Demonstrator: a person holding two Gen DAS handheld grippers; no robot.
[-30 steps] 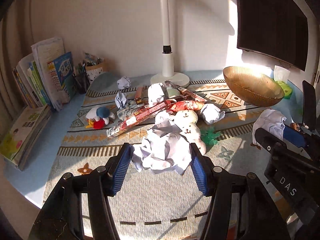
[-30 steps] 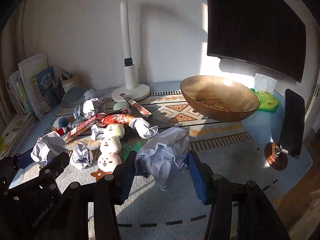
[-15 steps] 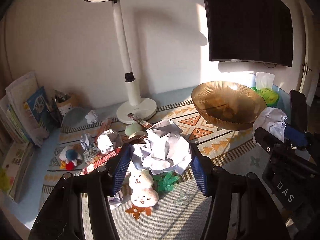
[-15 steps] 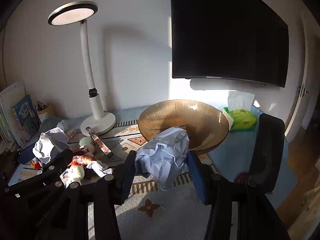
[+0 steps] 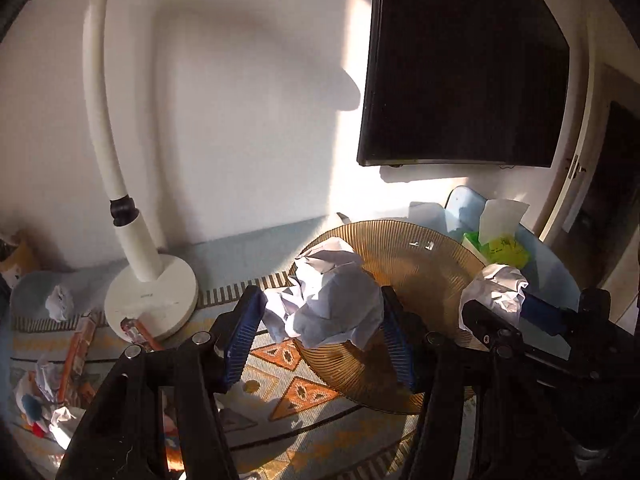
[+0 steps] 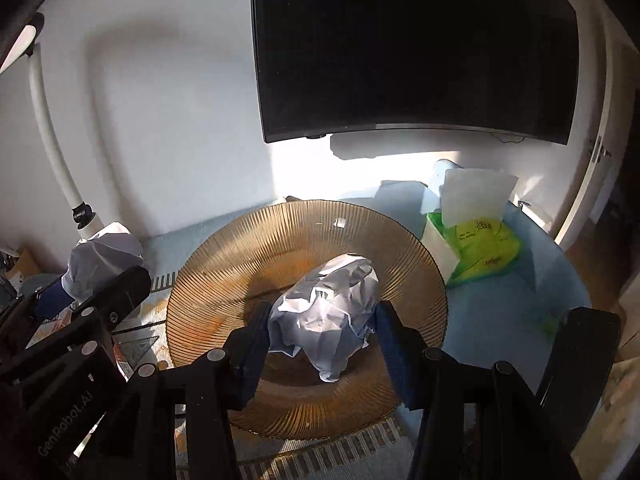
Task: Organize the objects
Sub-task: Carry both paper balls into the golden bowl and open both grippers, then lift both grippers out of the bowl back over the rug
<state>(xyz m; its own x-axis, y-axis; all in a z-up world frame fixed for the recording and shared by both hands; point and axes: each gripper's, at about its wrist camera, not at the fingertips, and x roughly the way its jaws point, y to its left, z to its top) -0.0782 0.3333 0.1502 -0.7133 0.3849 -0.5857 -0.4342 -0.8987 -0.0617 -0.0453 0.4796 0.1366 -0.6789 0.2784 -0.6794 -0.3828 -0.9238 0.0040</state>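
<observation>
My left gripper [image 5: 320, 332] is shut on a crumpled white paper ball [image 5: 328, 300] and holds it over the left rim of the amber ribbed bowl [image 5: 424, 256]. My right gripper [image 6: 320, 338] is shut on a second crumpled paper ball [image 6: 328, 312] and holds it above the middle of the bowl [image 6: 248, 264]. The right gripper's paper ball shows in the left wrist view [image 5: 496, 288], and the left one's shows in the right wrist view [image 6: 104, 256]. The bowl holds nothing that I can see.
A white desk lamp [image 5: 148, 292] stands left of the bowl. A green tissue pack [image 6: 476, 248] lies right of it. A dark monitor [image 6: 416, 48] hangs on the wall behind. More paper balls, snack wrappers and small toys [image 5: 60, 360] lie on the patterned mat at left.
Both grippers have carried their paper balls rightward from the cluttered mat to the bowl. The right one has come over the bowl's middle, the left one to its left rim.
</observation>
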